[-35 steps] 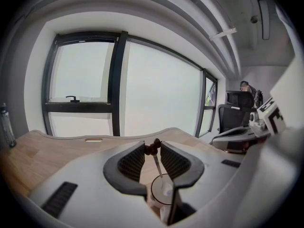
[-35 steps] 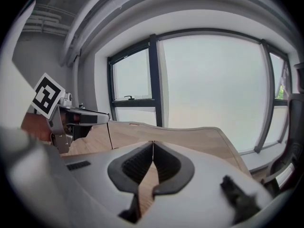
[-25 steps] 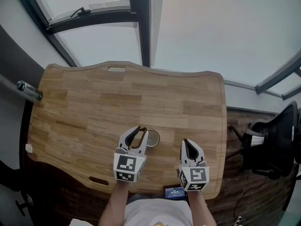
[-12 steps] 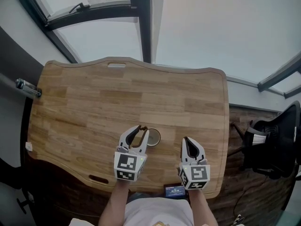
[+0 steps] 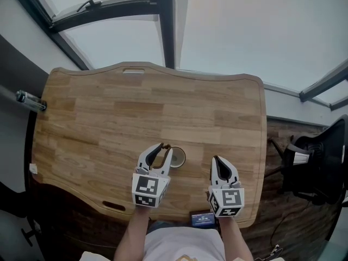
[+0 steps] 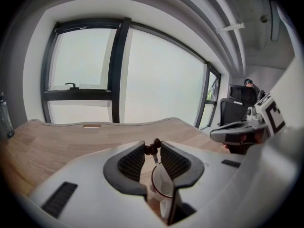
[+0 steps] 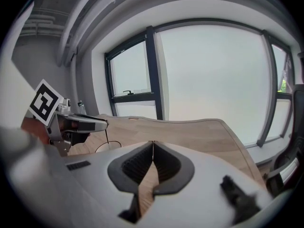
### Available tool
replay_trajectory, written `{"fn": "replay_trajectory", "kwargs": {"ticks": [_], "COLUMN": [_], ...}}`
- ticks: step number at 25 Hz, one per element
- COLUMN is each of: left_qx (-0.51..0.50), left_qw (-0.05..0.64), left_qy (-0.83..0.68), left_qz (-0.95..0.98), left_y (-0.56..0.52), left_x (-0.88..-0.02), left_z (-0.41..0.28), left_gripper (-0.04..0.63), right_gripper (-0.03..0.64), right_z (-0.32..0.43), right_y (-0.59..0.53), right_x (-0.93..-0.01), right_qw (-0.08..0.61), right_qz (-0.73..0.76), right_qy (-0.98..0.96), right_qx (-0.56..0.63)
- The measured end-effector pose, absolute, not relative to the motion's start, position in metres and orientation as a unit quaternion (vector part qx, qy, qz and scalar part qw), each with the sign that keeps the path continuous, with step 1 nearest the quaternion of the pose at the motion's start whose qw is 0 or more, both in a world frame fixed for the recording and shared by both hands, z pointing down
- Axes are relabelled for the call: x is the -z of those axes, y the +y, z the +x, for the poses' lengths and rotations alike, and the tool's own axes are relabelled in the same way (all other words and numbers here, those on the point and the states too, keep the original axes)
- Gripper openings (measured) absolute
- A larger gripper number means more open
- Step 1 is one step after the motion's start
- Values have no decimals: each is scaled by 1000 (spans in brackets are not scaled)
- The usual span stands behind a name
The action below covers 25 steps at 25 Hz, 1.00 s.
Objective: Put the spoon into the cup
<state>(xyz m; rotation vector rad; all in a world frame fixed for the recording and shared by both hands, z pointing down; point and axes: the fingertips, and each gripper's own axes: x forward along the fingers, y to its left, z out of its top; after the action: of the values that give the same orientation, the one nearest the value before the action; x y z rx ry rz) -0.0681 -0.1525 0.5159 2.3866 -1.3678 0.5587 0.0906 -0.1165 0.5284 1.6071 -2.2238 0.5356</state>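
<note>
Presently the left hand-held gripper [image 6: 152, 145] is clamped on the dark handle tip of the spoon [image 6: 156, 159]. The shaft hangs near upright, its lower end within the cup [image 6: 161, 186] directly below the jaws. Right hand-held gripper [image 7: 152, 146] is closed, empty, and farther from the cup.

Table [image 5: 109, 107]: matt wood, visible grain. Cup [image 6: 163, 184]: glossy white. Fingers [image 6: 131, 162]: ribbed dark pads.
</note>
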Motion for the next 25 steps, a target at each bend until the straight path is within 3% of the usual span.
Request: {"fn": "replay_trajectory", "kwargs": {"ticks": [25], "left_qx": [-217], "left_qw": [183], "left_qy": [-475], "left_qz": [833], "left_y": [-154], "left_x": [-541], "left_z": [-65], "left_gripper": [110], "right_gripper": [31], "right_z": [98], "right_y": [-126], "right_x": [-547], "right_qw": [179], "right_qz": [564], "right_qy": [-780], "right_qx": [-204]}}
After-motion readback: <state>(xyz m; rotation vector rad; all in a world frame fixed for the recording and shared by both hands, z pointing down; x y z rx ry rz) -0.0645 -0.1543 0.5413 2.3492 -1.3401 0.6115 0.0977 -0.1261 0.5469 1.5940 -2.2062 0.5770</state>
